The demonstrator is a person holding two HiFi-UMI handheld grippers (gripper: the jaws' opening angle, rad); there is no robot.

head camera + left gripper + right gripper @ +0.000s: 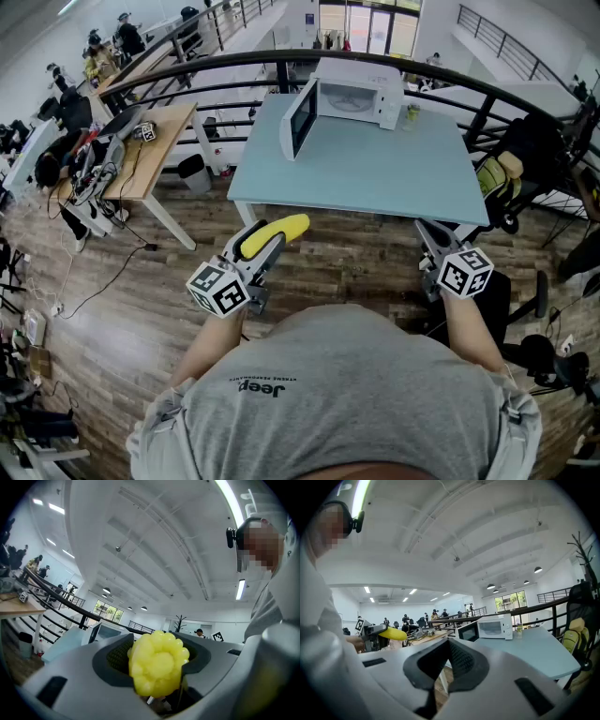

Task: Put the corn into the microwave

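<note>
Currently the left gripper is clamped on the corn and held level, so the cob projects toward the microwave. The microwave stands well ahead on the table, with its door open for loading. The right gripper is closed and empty, probably in reserve.

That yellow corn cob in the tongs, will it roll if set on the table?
Probably: the bumpy yellow corn cob is long and round, so it may roll on the flat pale-blue table. It looks stiff, jutting straight past the left tongs without drooping.
</note>
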